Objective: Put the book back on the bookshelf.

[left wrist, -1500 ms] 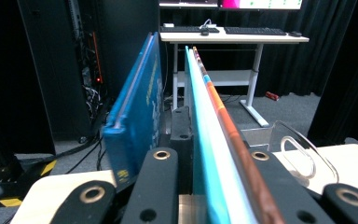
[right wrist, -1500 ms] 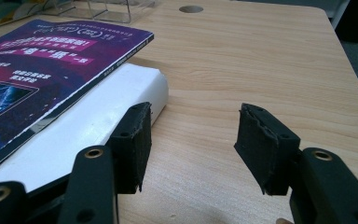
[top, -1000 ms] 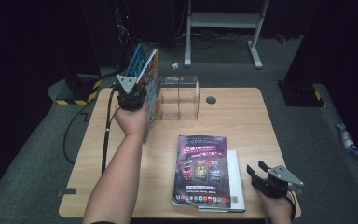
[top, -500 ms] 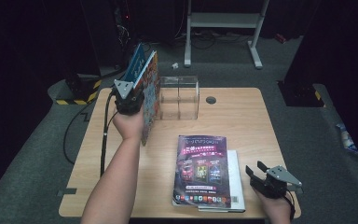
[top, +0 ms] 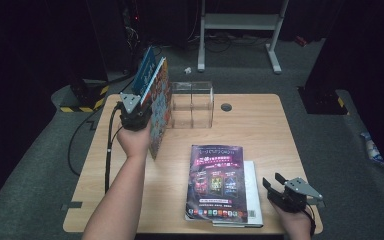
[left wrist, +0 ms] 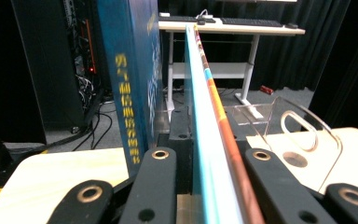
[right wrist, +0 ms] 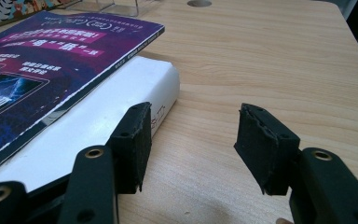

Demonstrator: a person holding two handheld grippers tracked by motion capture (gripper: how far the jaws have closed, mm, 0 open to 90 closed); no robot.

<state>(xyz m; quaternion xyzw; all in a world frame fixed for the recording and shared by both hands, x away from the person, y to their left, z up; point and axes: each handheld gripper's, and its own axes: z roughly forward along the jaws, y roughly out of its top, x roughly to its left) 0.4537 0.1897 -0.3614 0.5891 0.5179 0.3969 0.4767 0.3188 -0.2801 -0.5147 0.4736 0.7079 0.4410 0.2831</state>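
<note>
My left gripper (top: 136, 111) is raised over the table's far left and shut on a thin colourful book (top: 159, 117), held upright on edge. In the left gripper view the book's teal and orange edge (left wrist: 212, 140) runs straight out between the jaws of that gripper (left wrist: 209, 158). A blue book (top: 146, 70) with yellow characters on its spine (left wrist: 128, 93) stands upright just beyond the left jaw; whether the two books touch I cannot tell. My right gripper (top: 272, 180) rests low at the near right, open (right wrist: 191, 140), with bare wood between its pads.
A clear acrylic book holder (top: 192, 105) stands at the table's far middle, right of the held book. A purple magazine (top: 215, 180) lies on a white book (top: 252, 195) beside my right gripper. A round cable hole (top: 226, 107) sits near the far edge.
My left hand has drawn slightly back toward the person and lower, taking the thin book with it. The right gripper has stayed put.
</note>
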